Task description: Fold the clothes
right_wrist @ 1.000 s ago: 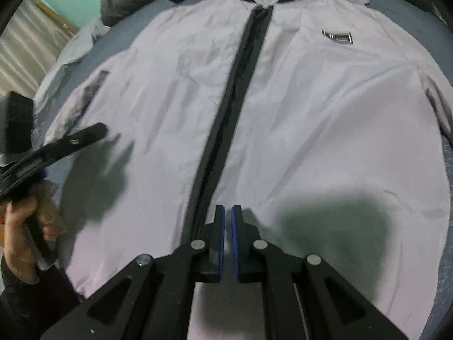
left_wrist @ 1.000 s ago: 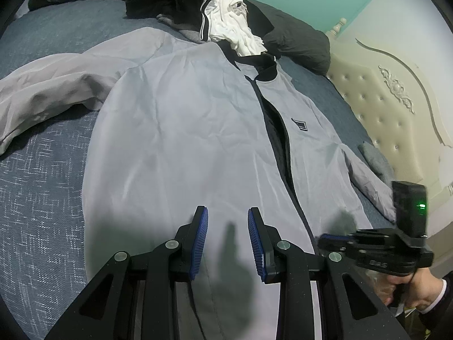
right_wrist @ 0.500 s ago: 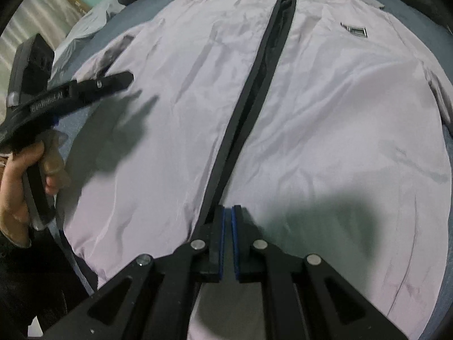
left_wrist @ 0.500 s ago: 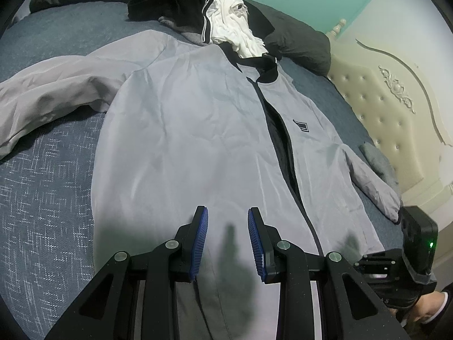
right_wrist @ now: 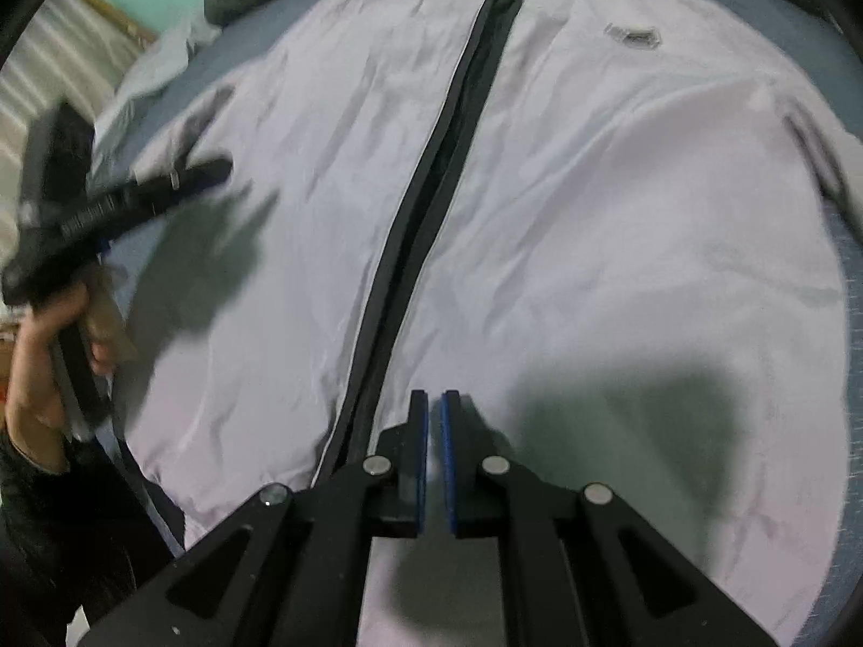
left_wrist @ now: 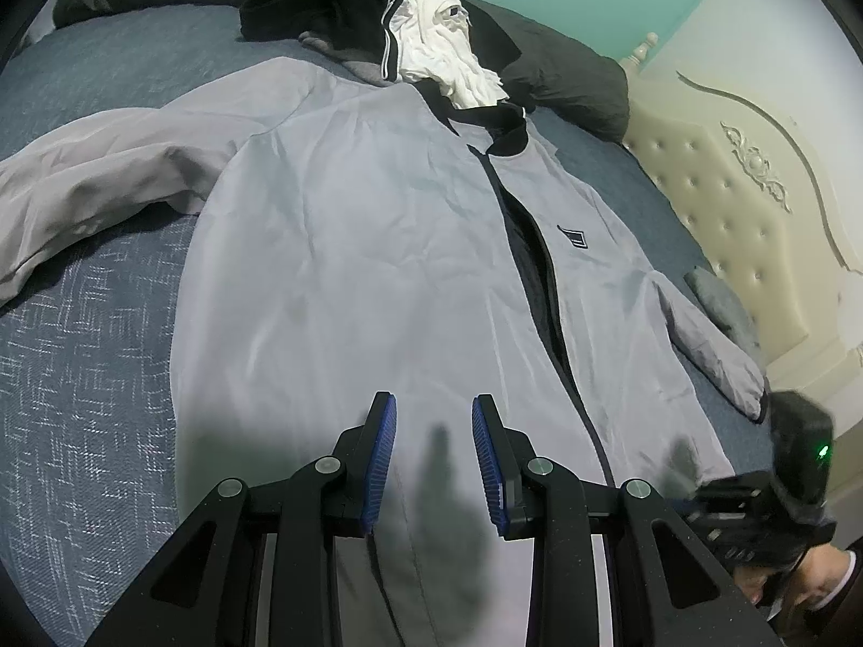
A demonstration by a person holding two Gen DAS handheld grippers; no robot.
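A light grey zip jacket lies flat and face up on the bed, collar away from me, with a black zipper strip down its middle. Its left sleeve is spread out to the left. Its right sleeve lies along the body. My left gripper is open and empty above the jacket's lower left panel. My right gripper is shut with nothing between its pads, above the hem just right of the zipper. In the right wrist view the left gripper shows blurred at the left.
The bed has a dark blue cover. A pile of black and white clothes and a dark grey duvet lie beyond the collar. A cream tufted headboard stands at the right. A small grey cloth lies beside the right sleeve.
Both grippers have drawn back toward the hem, so more of the jacket shows. The left gripper has moved inward over the jacket's left side. Jaw states are unchanged.
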